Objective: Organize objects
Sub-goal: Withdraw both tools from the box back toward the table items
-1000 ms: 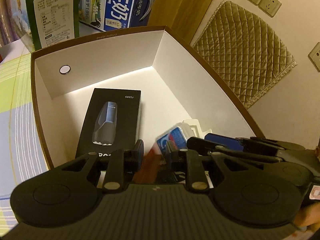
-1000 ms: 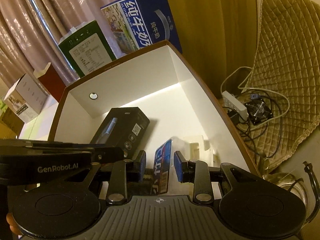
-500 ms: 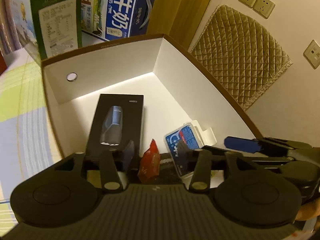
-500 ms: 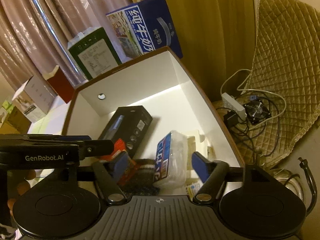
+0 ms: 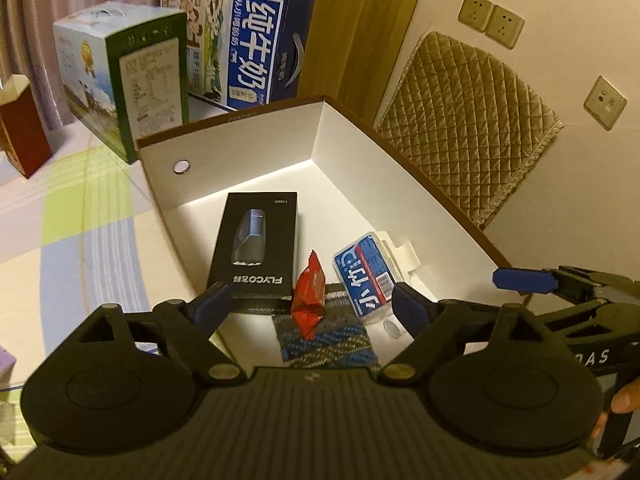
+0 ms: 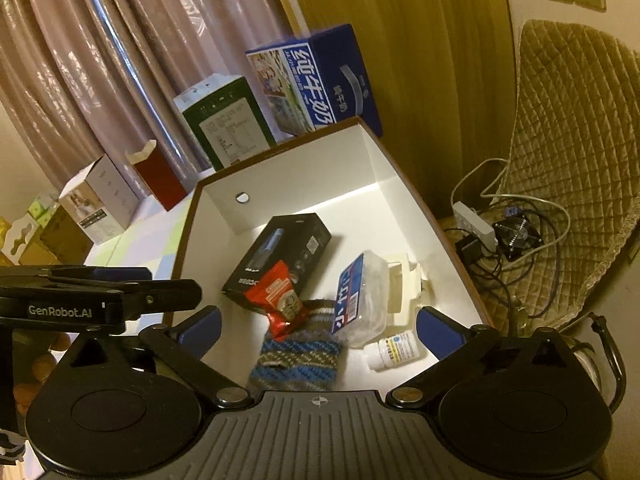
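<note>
A brown box with white inside walls (image 5: 248, 148) (image 6: 312, 168) holds a black FLYCO carton (image 5: 256, 252) (image 6: 280, 256), a red snack packet (image 5: 309, 296) (image 6: 278, 304), a blue-labelled plastic pack (image 5: 366, 276) (image 6: 360, 296), a knitted blue-grey cloth (image 5: 324, 340) (image 6: 296, 360), a white plastic holder (image 6: 404, 284) and a small white pill bottle (image 6: 394, 350). My left gripper (image 5: 310, 306) is open and empty above the box's near end. My right gripper (image 6: 318, 330) is open and empty above the cloth.
A blue milk carton box (image 5: 244, 40) and a green-white box (image 5: 128, 76) stand behind the brown box. A red box (image 5: 20, 128) and small cartons (image 6: 96, 200) sit on the striped tablecloth at left. A power strip and cables (image 6: 480, 228) lie on the floor at right.
Both grippers opened wide and pulled up and back. The red packet left the left gripper and the blue-labelled pack left the right gripper; both now lie in the box.
</note>
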The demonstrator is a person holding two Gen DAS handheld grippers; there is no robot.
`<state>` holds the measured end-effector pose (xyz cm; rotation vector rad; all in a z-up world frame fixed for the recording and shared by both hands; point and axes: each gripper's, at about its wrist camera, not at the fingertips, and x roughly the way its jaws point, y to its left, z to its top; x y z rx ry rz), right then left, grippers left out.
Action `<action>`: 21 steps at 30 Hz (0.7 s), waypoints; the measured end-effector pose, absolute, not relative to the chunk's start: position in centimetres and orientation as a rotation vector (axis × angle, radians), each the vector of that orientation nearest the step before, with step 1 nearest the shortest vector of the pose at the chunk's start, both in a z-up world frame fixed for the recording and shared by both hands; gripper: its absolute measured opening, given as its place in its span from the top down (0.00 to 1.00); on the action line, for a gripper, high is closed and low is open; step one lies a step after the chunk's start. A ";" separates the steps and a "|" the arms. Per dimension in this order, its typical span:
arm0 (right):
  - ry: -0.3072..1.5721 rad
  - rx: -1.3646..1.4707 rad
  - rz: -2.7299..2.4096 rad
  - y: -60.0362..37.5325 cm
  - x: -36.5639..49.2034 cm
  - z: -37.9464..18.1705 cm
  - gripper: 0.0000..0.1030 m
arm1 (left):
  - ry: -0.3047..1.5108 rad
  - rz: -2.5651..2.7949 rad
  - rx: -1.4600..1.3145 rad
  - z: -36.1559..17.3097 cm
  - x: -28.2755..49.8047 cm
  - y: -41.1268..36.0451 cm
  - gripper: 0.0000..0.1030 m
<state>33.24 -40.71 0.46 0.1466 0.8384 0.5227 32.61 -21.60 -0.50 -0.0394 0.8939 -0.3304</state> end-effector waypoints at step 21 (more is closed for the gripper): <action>0.819 0.121 0.500 -39.2 26.9 2.0 0.02 | 0.894 -0.271 -0.041 1.4 23.8 -18.0 0.16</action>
